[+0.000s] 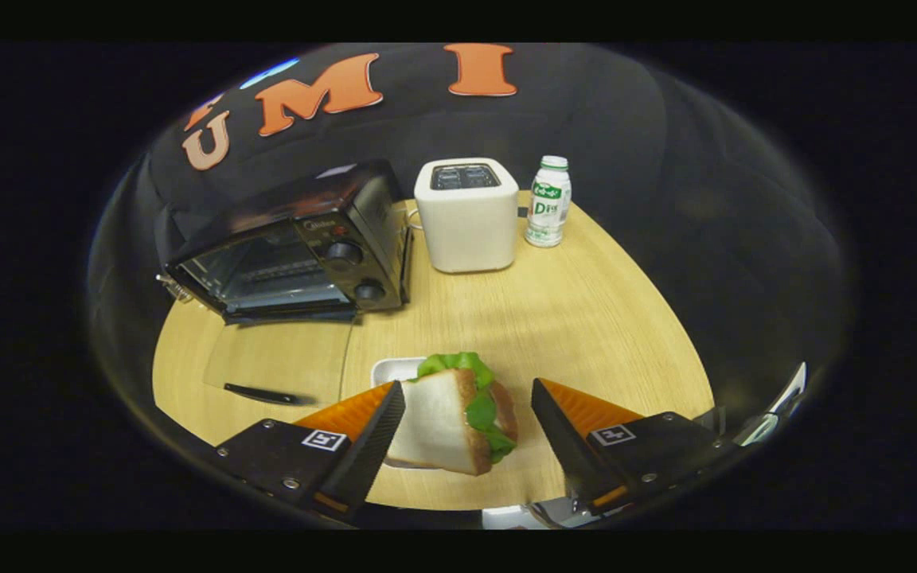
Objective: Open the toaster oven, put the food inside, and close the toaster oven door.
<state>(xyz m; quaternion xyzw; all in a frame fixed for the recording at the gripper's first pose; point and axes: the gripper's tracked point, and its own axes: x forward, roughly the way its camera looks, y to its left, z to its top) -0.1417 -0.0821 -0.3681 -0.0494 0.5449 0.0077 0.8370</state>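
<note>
Already the toaster oven (291, 247) stood open at the far left of the round wooden desk (586, 318), its glass door (279, 370) folded flat onto the desk surface with the dark handle nearest the camera, so the first step looked done. The food, a sandwich (454, 418) of white bread with green lettuce showing along its edge, sat between the fingers of the tool (466, 430), over a small white dish (395, 370) (whether it rested on the dish or was lifted could not be told). The tool's fingers were spread; the left one lay against the bread, while a gap separated the right one from it, so no grip had formed. Beyond stood a white toaster (466, 213) and a small bottle (548, 200). Loading the oven and closing its door remained.
</note>
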